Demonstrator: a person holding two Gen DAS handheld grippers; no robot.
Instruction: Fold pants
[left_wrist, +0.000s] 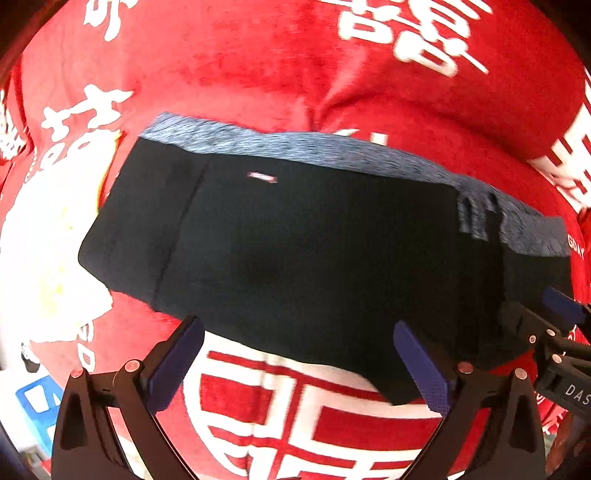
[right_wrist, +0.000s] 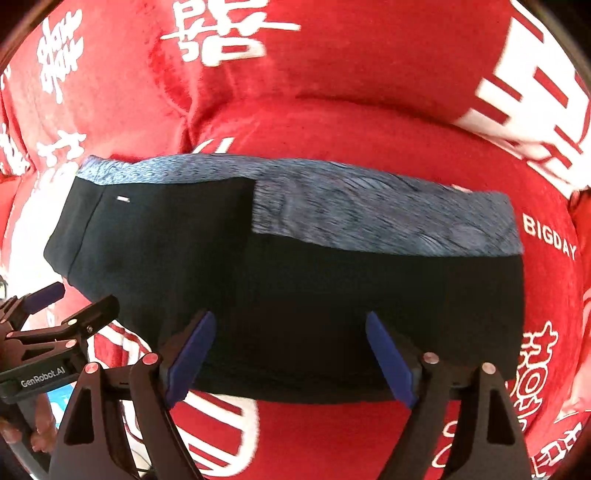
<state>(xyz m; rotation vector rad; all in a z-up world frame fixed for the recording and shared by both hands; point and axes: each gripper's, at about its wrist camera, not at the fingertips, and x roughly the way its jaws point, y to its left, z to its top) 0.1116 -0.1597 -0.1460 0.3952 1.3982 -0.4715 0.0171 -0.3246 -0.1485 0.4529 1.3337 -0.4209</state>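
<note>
The black pants (left_wrist: 295, 236) lie folded in a compact rectangle on the red blanket (left_wrist: 258, 66), with a heathered blue-grey waistband (left_wrist: 332, 155) along the far edge. They also show in the right wrist view (right_wrist: 295, 288), waistband (right_wrist: 388, 218) on top. My left gripper (left_wrist: 299, 332) is open and empty above the near edge of the pants. My right gripper (right_wrist: 291, 332) is open and empty over the near edge too. Each gripper shows at the side of the other's view: the right one (left_wrist: 561, 314), the left one (right_wrist: 70, 306).
The red plush blanket (right_wrist: 332, 110) with white characters and "BIGDAY" lettering (right_wrist: 550, 236) covers the soft, lumpy surface. A blue and white object (left_wrist: 37, 402) peeks out at the lower left. Fingers of a hand (right_wrist: 37, 435) show at the left edge.
</note>
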